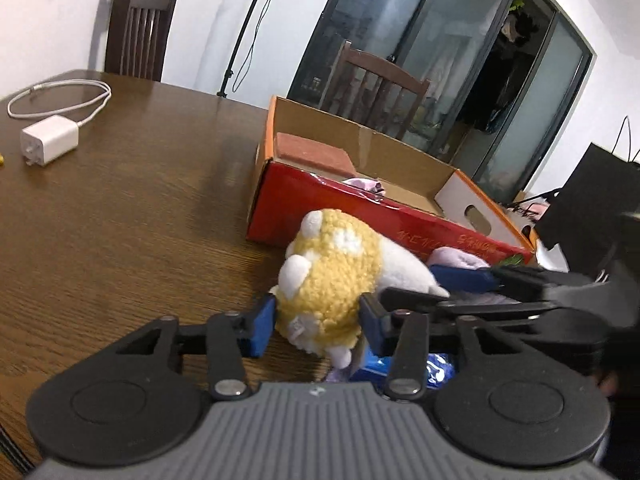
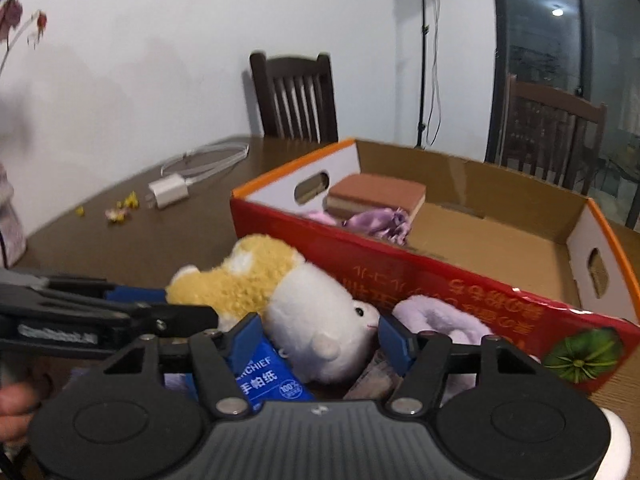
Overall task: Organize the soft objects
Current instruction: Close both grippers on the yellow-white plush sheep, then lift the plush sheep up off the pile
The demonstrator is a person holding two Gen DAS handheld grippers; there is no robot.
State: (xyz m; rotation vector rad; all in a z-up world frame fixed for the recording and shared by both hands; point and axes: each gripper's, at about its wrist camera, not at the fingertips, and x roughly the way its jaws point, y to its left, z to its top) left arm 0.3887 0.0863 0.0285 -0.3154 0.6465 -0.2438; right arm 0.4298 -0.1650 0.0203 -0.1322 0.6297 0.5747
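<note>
Table: dark brown wood-grain table [image 1: 120, 208] carries everything in view.
Plush toy: yellow-and-white plush toy [image 1: 332, 276] lies on the table just in front of the box's red wall, white head toward the right.
Left gripper: left gripper [image 1: 318, 326] has its blue pads against the two sides of the toy's yellow end, pinching it.
Right gripper: right gripper [image 2: 316, 338] stands partly spread around the toy's white head; whether the pads press on it cannot be told.
Box: red-and-orange cardboard box [image 1: 360, 210] stands open on the table, holding a brown sponge block [image 2: 376, 194] and a purple satin cloth [image 2: 380, 222] at one end.
Other soft things: a lilac fuzzy cloth [image 2: 440, 320] lies against the box wall; a blue tissue pack [image 2: 272, 380] lies under the toy.
Table edge: white charger [image 1: 50, 140] with looped cable [image 1: 60, 96], well apart from the box.
Room: white walls, two dark wooden chairs [image 1: 138, 28], a light stand [image 2: 424, 52], dark glass sliding doors [image 1: 440, 60].
</note>
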